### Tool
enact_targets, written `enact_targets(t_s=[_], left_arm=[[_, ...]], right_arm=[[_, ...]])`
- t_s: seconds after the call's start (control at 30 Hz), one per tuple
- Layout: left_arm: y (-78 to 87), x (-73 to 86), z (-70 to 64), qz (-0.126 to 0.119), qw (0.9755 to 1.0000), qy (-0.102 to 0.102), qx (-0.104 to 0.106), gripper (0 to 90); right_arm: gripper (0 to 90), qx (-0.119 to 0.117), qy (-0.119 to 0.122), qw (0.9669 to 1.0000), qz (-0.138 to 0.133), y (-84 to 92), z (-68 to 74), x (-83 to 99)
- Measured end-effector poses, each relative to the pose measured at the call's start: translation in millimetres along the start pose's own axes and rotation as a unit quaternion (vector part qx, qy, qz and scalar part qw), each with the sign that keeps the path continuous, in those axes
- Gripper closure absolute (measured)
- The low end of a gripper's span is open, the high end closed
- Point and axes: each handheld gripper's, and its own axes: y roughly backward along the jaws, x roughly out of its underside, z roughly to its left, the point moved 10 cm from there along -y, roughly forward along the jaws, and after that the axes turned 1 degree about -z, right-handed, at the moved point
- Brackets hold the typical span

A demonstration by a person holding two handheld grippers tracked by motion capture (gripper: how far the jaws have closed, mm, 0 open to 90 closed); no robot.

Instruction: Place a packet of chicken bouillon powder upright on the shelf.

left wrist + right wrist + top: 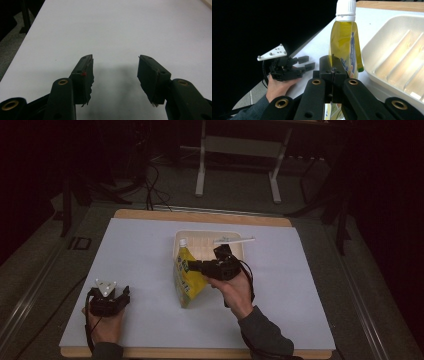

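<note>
A yellow drink pouch with a white screw cap stands upright on the white sheet, just in front of a cream tray. My right gripper reaches it from the right and is shut on its side edge. In the right gripper view the two jaws meet on the pouch, cap uppermost. My left gripper rests low at the near left of the table, far from the pouch. Its jaws stand wide apart over bare sheet with nothing between them.
The ribbed cream tray lies right behind the pouch. A white sheet covers the wooden board, with its edges near both hands. Beyond the table, a metal stand and cables sit on the dark floor.
</note>
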Motion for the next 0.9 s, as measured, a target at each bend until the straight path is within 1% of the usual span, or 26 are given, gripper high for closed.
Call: enact_targets(t_s=[0.17, 0.3, 0.4, 0.57, 0.9], left_arm=[[0.1, -0.1, 0.0, -0.001, 1.0, 0.0, 0.0, 46.2], [0.1, 0.0, -0.1, -0.001, 1.0, 0.0, 0.0, 46.1], [0.3, 0.0, -0.1, -0.001, 1.0, -0.001, 0.0, 46.0], [0.4, -0.1, -0.2, -0.001, 1.0, 0.0, 0.0, 45.9], [0.4, -0.4, -0.2, -0.003, 1.0, 0.001, 0.001, 45.7]], right_arm=[[90.0, -0.003, 0.005, 1.0, -0.006, 0.9, 3.9, -5.1], [90.0, -0.005, 0.014, 0.9999, -0.008, 1.4, 10.6, -9.5], [90.0, -0.003, 0.016, 0.9998, -0.009, 1.3, 10.9, -10.4], [90.0, -0.006, 0.016, 0.9997, -0.017, 1.6, 15.4, -16.2], [90.0, -0.006, 0.024, 0.9993, -0.027, 3.8, 20.0, -25.0]])
